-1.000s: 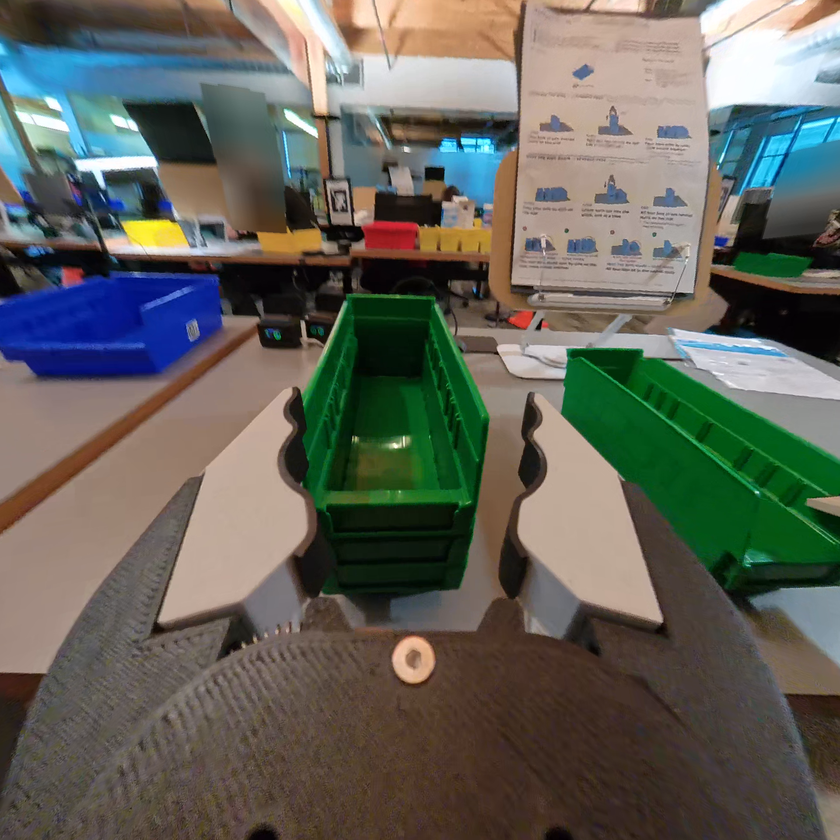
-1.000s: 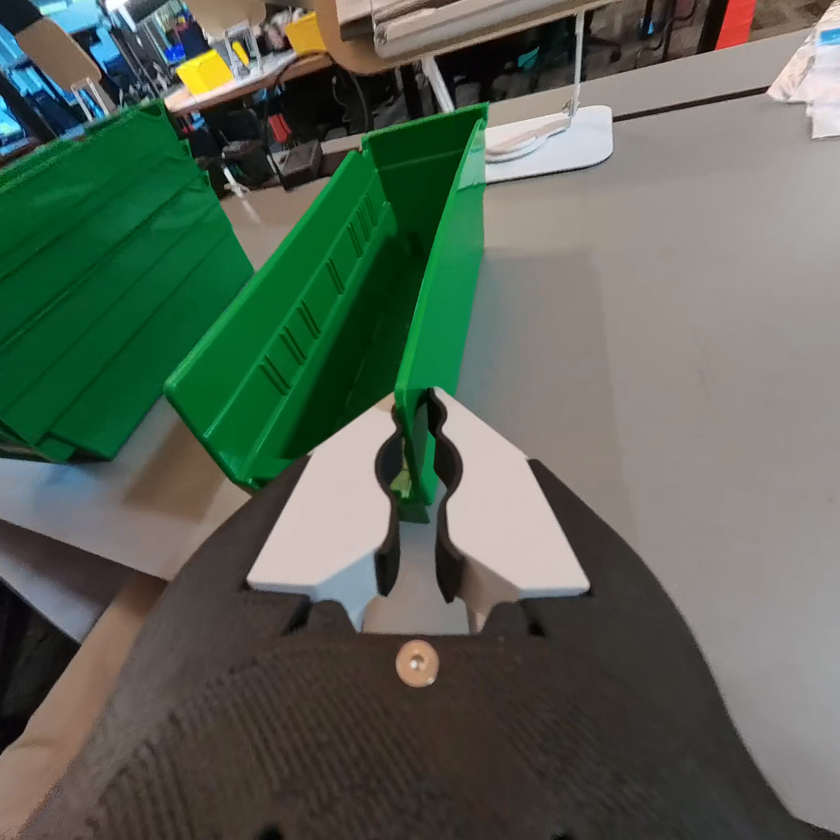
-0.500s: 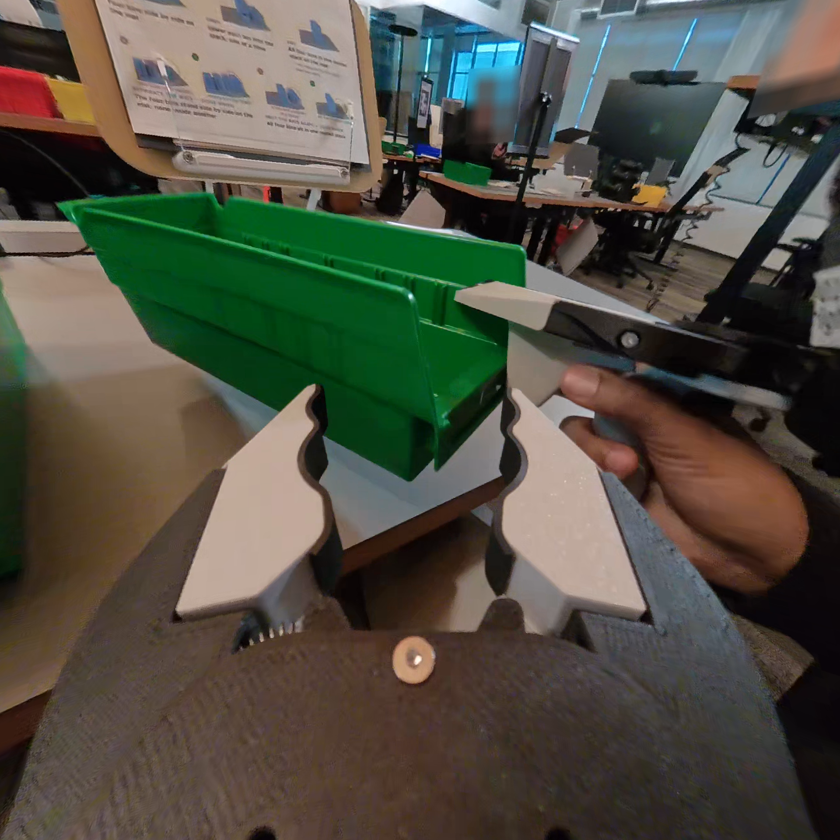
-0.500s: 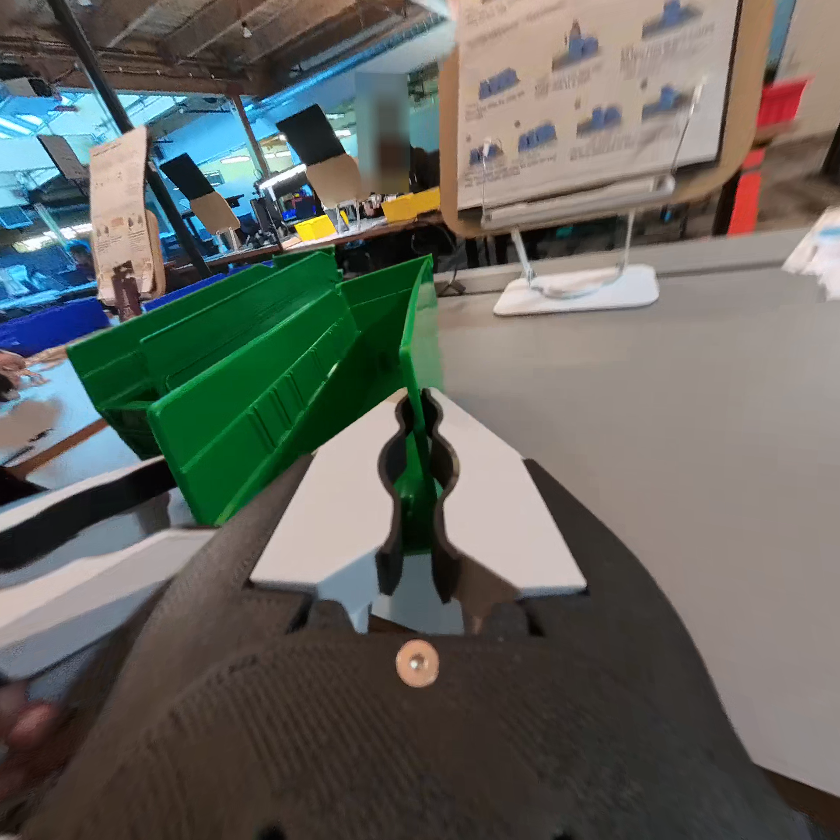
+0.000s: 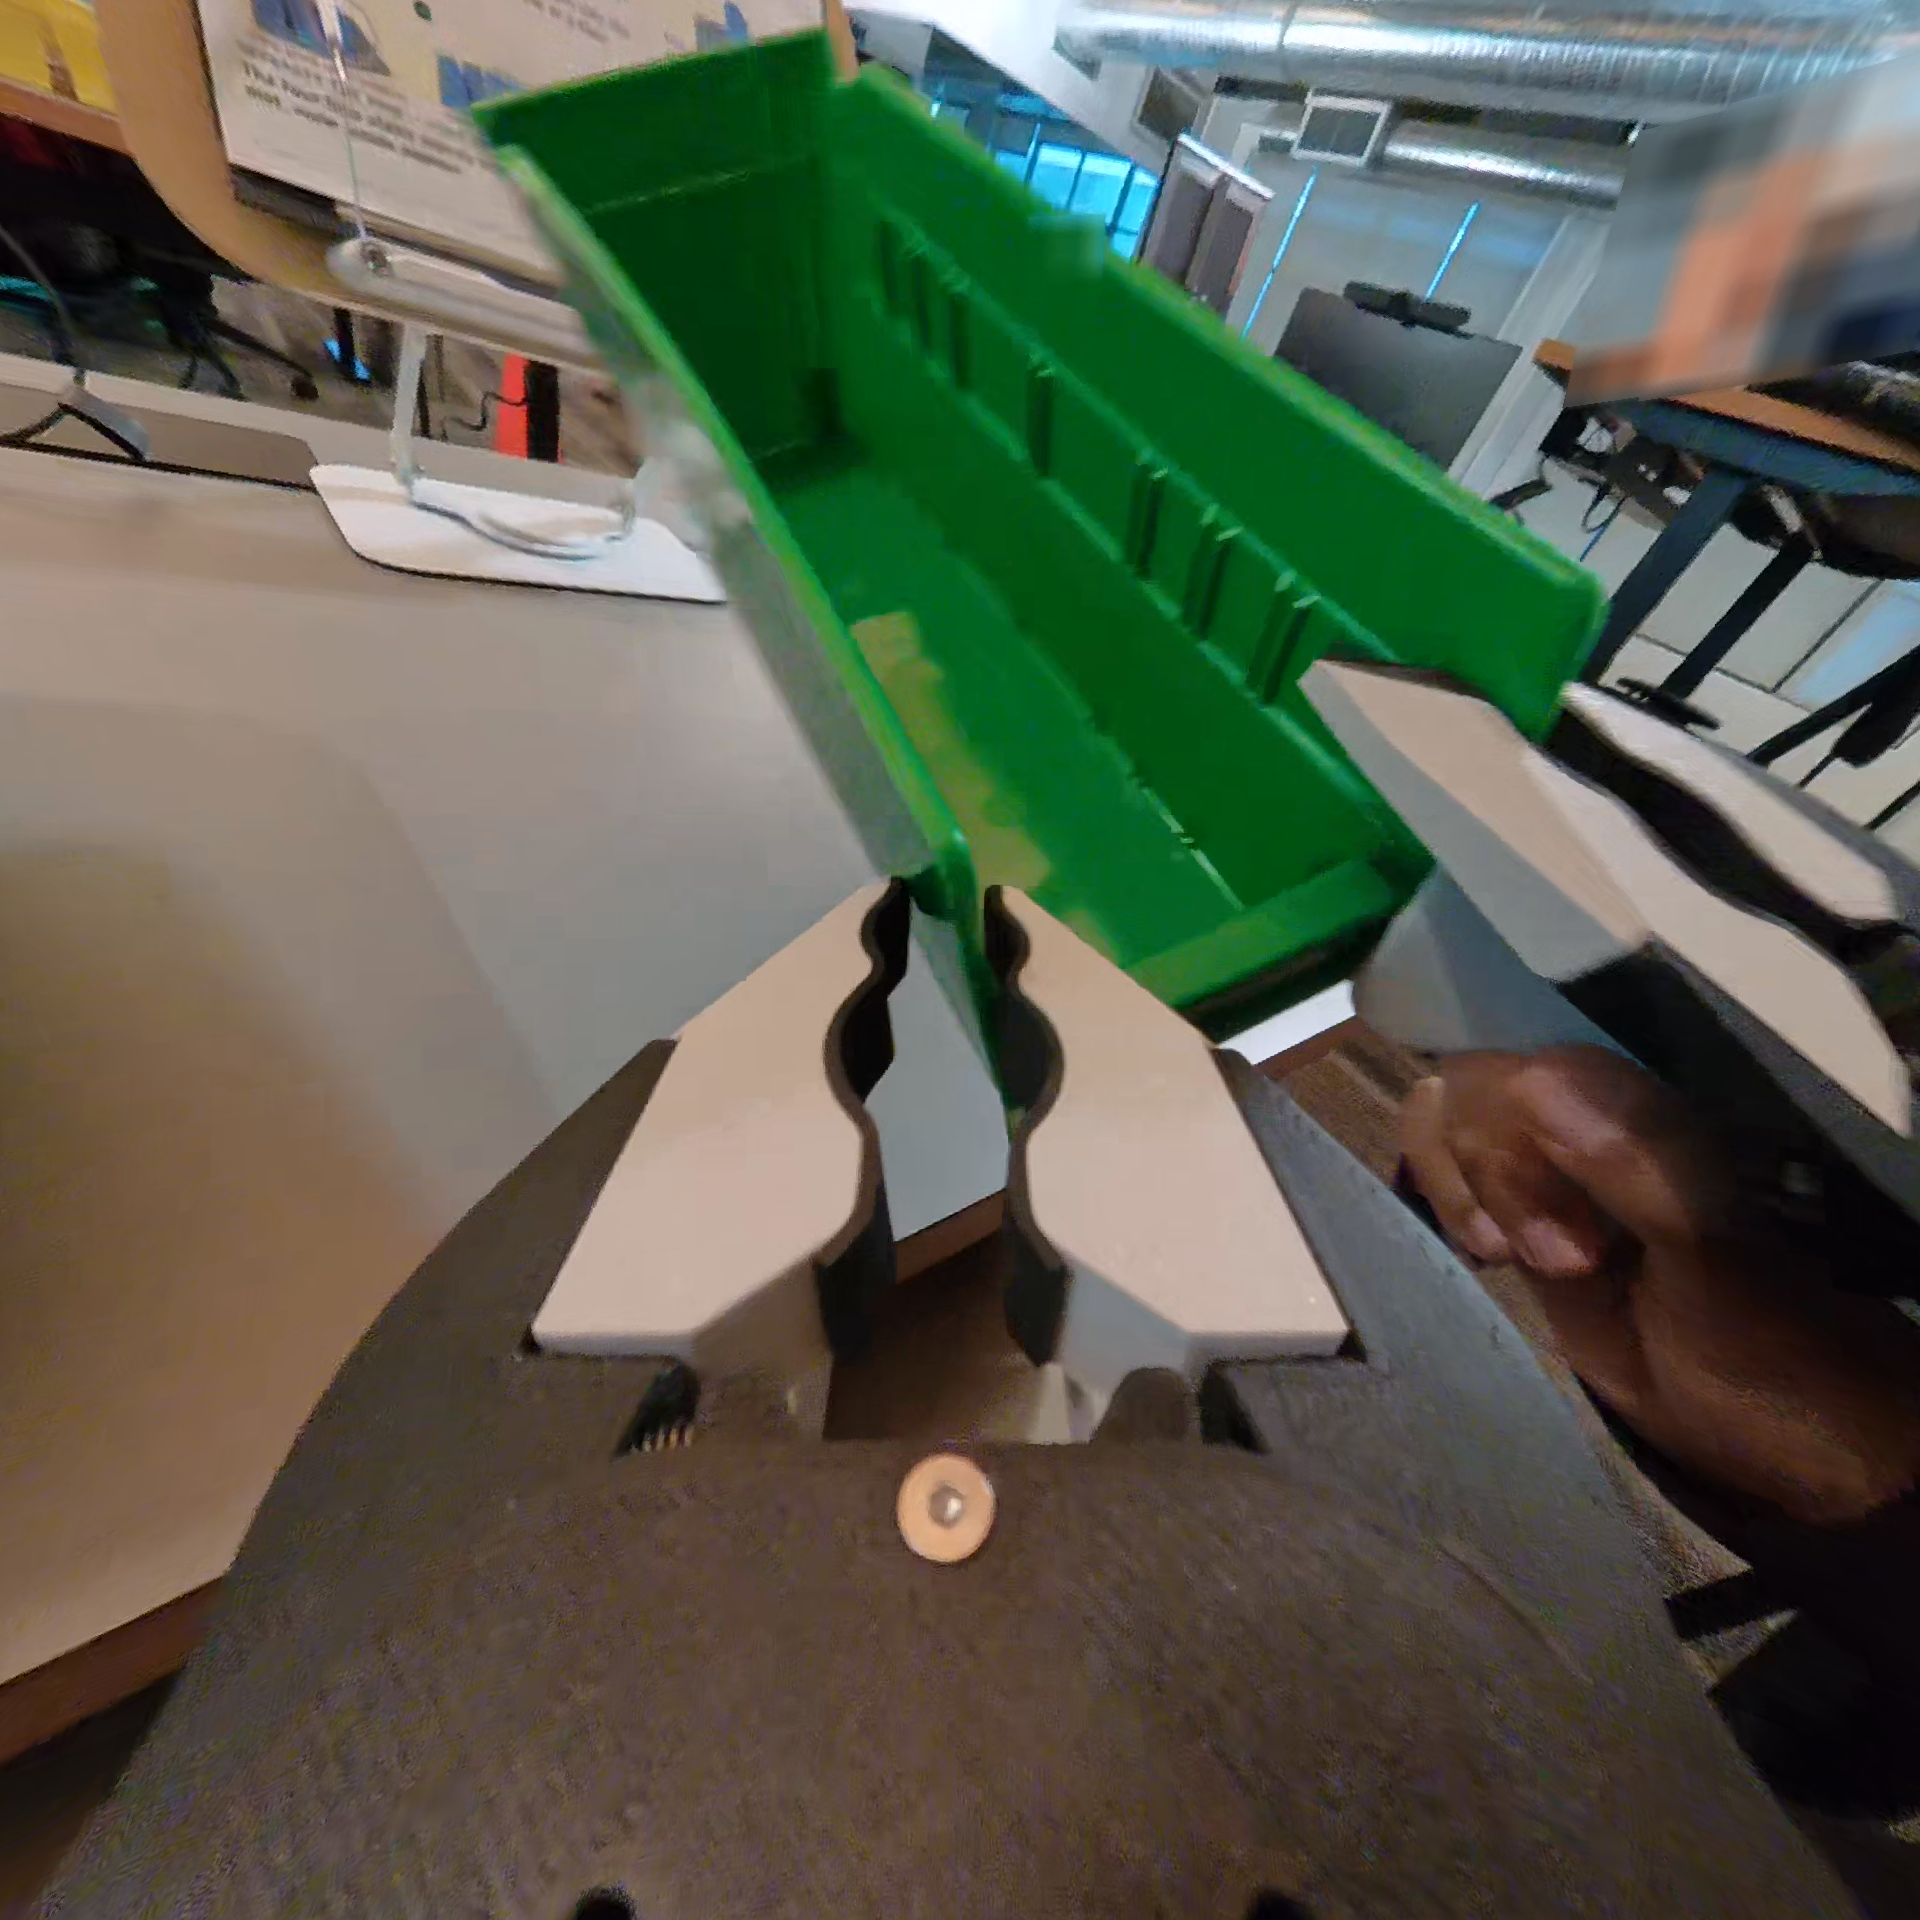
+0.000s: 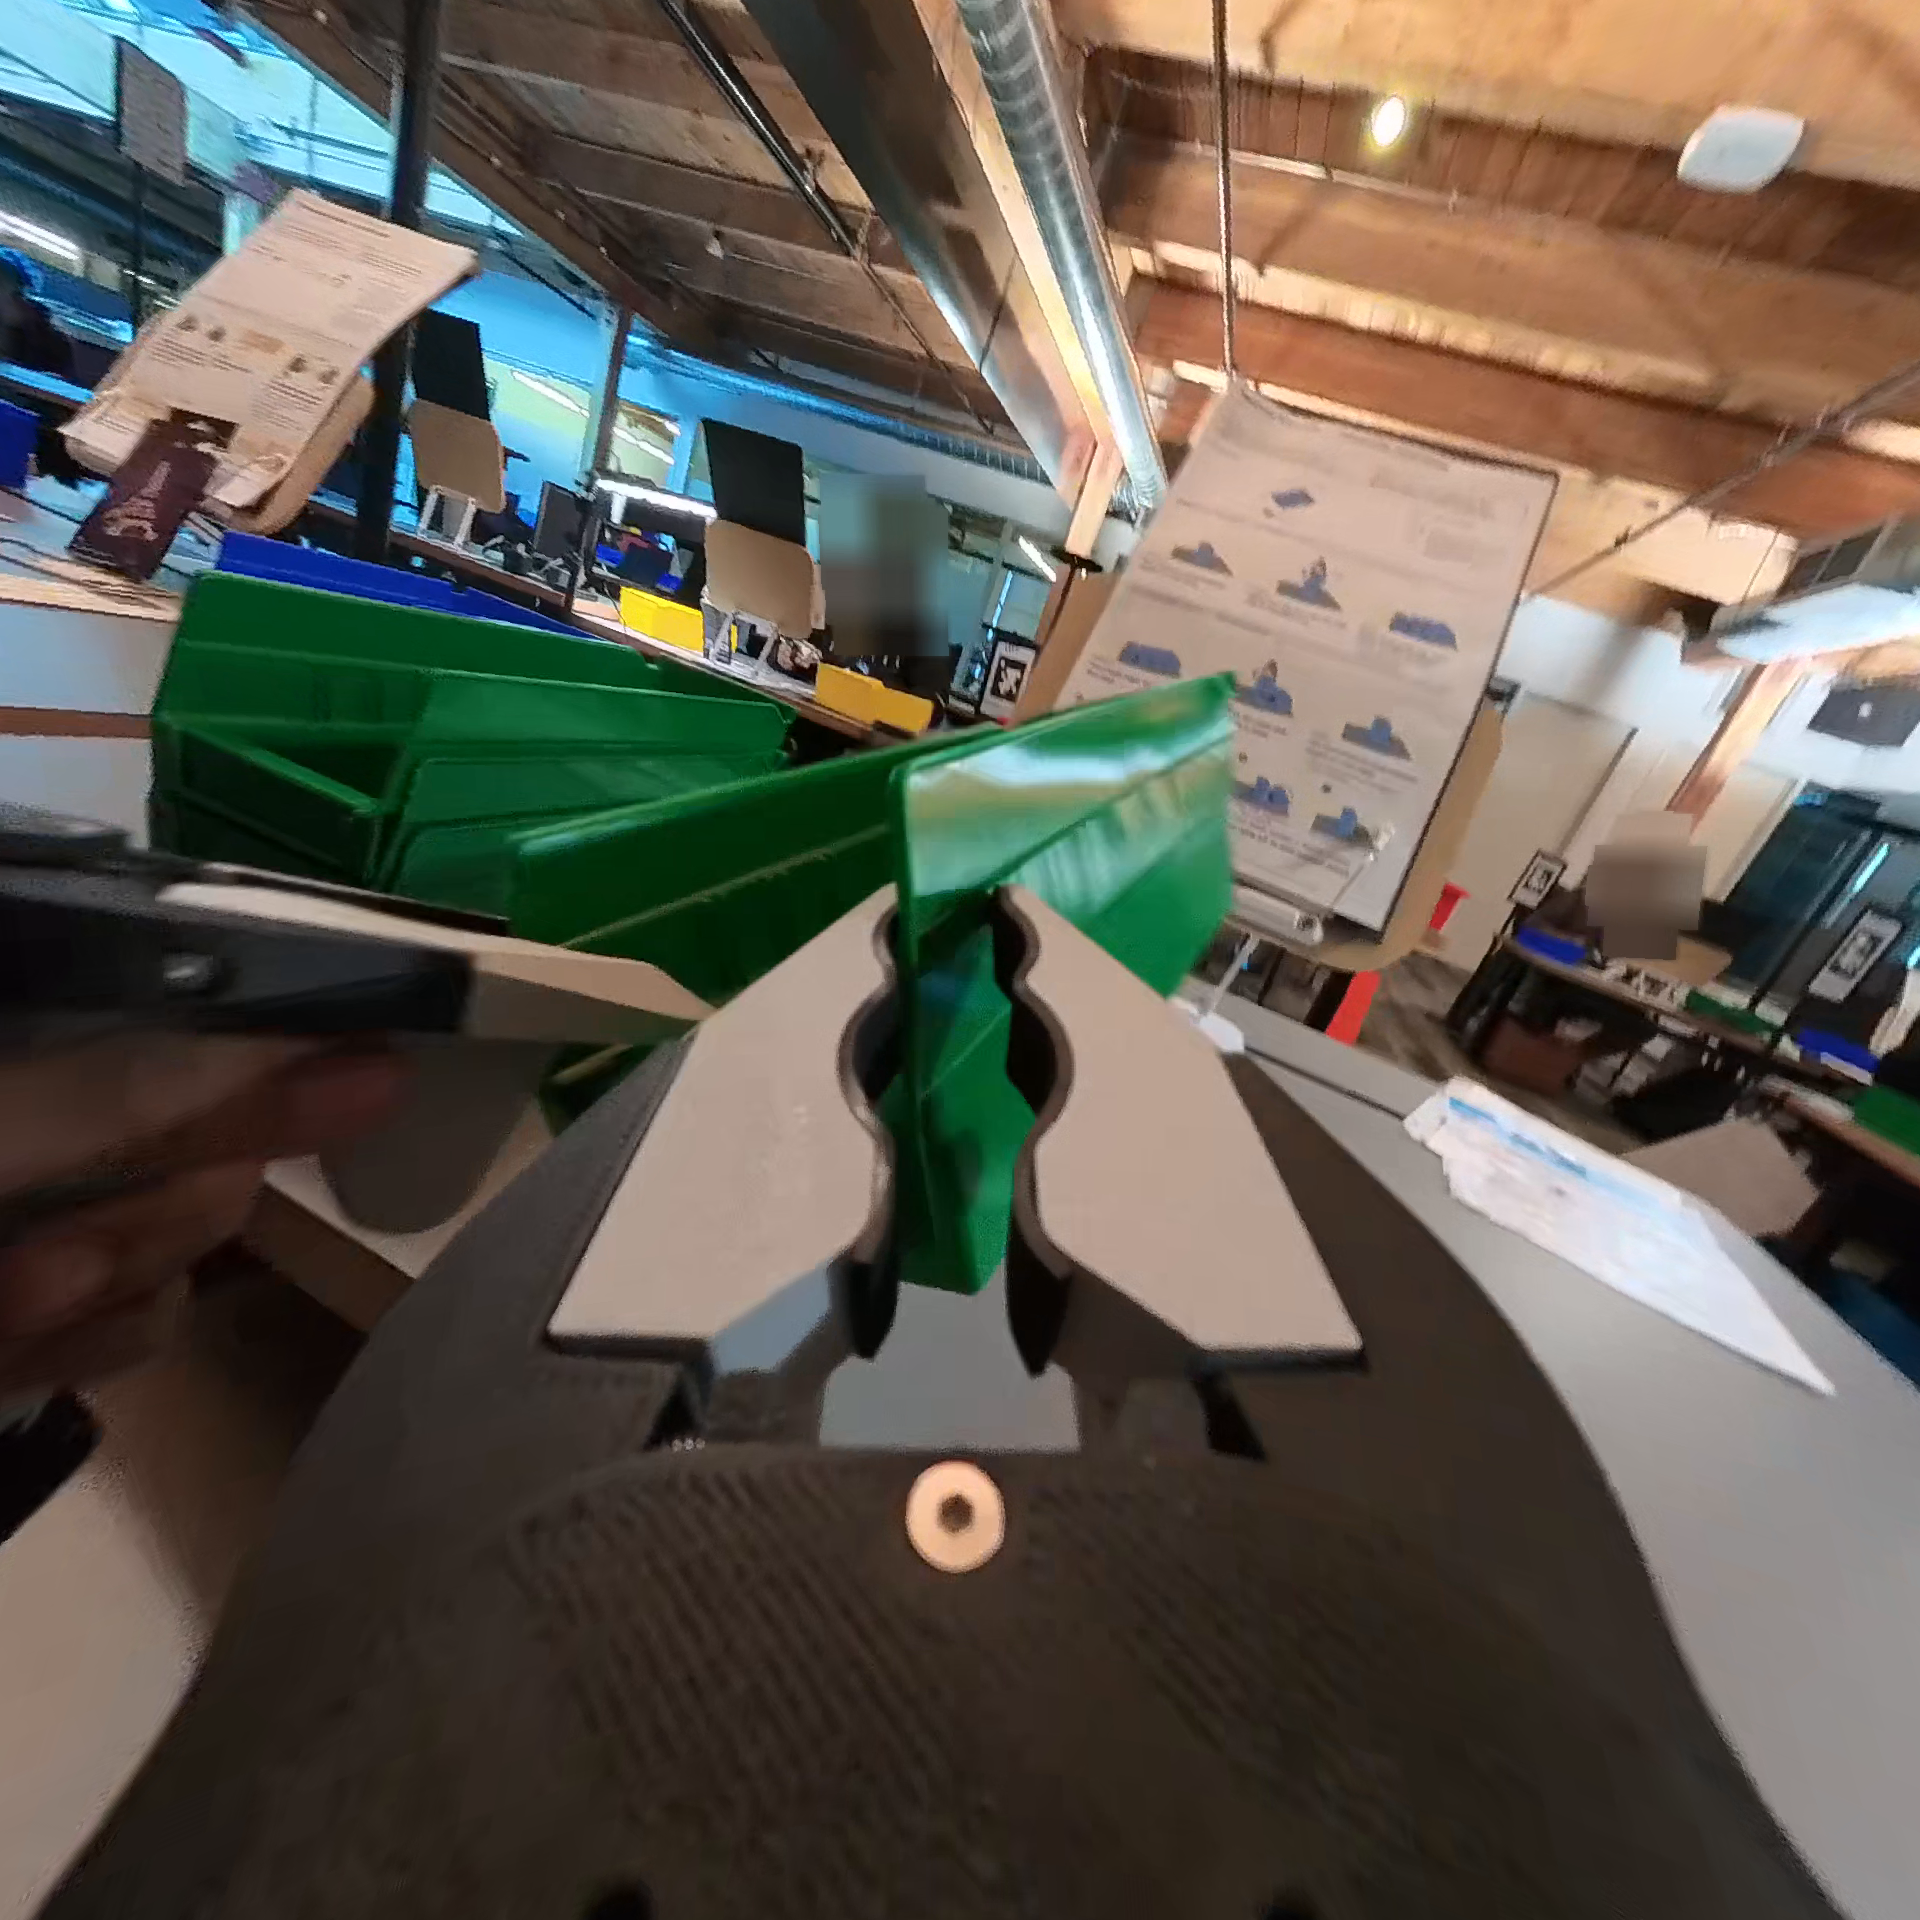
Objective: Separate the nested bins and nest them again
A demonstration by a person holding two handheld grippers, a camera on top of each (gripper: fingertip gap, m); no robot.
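Green plastic fills both views: a long green bin point(image 5: 1039, 582) hangs tilted above the grey counter point(image 5: 312, 831), lifted clear of it, its open top turned toward the left wrist camera so the ribbed inner walls and floor show; the left tool point(image 5: 943, 914) has its two fingers drawn in close on either side of the bin's near long wall at the corner, the wall pinched between the wavy black pads; the right tool point(image 6: 945, 914) is likewise closed down on the opposite long wall near the same end, a fold of green plastic running down between its fingers; in the left wrist view the right tool point(image 5: 1621, 831) appears at the far side of the bin with a hand point(image 5: 1621, 1226) wrapped under it; in the right wrist view the left tool point(image 6: 582, 987) reaches in from the left edge, touching the bin; behind it a stack of green bins point(image 6: 416, 758) sits nested on the counter, apart from the lifted one; an instruction sheet on a stand point(image 6: 1320, 675) stands at the back of the counter, and loose papers point(image 6: 1600, 1236) lie to the right.
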